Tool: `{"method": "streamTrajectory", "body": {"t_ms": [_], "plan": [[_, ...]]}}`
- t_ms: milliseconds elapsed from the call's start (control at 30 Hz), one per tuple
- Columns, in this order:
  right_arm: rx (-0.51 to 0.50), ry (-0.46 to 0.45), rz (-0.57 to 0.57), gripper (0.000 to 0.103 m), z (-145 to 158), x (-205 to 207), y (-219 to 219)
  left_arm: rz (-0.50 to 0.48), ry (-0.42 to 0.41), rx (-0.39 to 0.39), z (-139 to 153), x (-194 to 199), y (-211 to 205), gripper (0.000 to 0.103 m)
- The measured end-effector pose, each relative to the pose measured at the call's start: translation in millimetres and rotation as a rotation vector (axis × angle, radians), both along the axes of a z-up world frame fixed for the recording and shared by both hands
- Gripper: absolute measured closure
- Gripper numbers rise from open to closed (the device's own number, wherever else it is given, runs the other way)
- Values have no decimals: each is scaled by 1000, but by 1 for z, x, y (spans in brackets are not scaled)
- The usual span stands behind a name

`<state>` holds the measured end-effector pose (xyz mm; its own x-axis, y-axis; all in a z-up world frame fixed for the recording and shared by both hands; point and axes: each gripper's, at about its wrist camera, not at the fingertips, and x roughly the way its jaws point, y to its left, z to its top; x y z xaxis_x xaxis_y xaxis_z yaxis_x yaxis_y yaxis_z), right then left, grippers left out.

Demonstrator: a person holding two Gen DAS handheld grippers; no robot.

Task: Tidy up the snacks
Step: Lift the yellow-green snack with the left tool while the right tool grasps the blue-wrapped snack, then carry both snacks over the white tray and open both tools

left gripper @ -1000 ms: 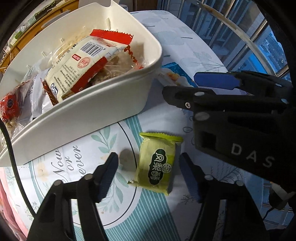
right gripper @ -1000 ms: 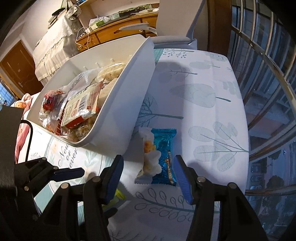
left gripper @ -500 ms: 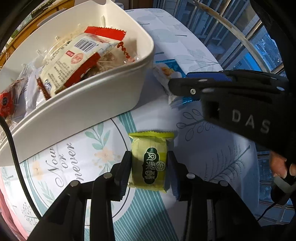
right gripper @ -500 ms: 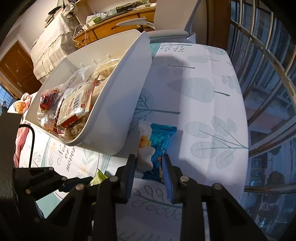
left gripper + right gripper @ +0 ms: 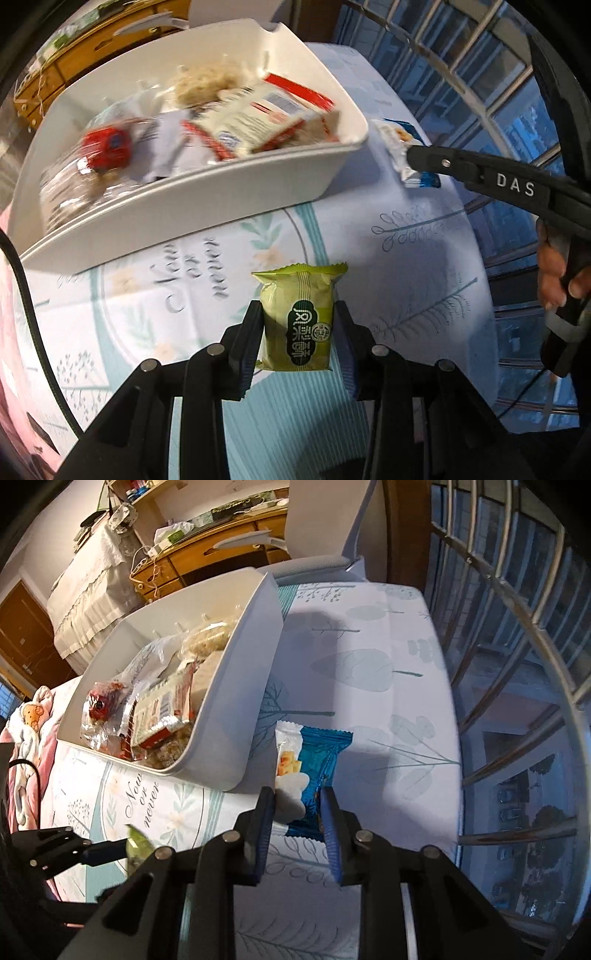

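Note:
My left gripper (image 5: 297,332) is shut on a green snack packet (image 5: 297,319) and holds it above the printed tablecloth (image 5: 406,258). My right gripper (image 5: 297,812) is shut on a blue and white snack packet (image 5: 310,771), lifted a little off the cloth beside the bin. The white bin (image 5: 229,192) stands at the back left and holds several wrapped snacks (image 5: 258,125). The bin (image 5: 243,709) also shows in the right wrist view, left of the blue packet. The right gripper (image 5: 413,162) with its packet shows in the left wrist view, at the bin's right corner.
The table's right edge runs along a metal window railing (image 5: 517,664). A white chair (image 5: 325,524) and a wooden desk (image 5: 221,550) stand beyond the far end. A pink blanket (image 5: 26,723) lies at the left. A black cable (image 5: 33,314) hangs at the left.
Both grippers went from open around their packets to shut on them. Both packets have since risen off the cloth, and both views have pulled back from the bin.

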<state>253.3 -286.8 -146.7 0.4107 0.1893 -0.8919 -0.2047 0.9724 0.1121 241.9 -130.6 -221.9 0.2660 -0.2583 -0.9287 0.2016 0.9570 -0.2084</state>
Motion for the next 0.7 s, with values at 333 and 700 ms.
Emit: {"method": "streamTrajectory", "body": {"t_ms": [333, 700], "plan": [[0, -118, -54, 77, 47, -14, 20, 22, -76, -84, 48, 2, 70, 67], [39, -183, -137, 77, 65, -15, 76, 53, -146, -111, 75, 40, 155, 67]]}}
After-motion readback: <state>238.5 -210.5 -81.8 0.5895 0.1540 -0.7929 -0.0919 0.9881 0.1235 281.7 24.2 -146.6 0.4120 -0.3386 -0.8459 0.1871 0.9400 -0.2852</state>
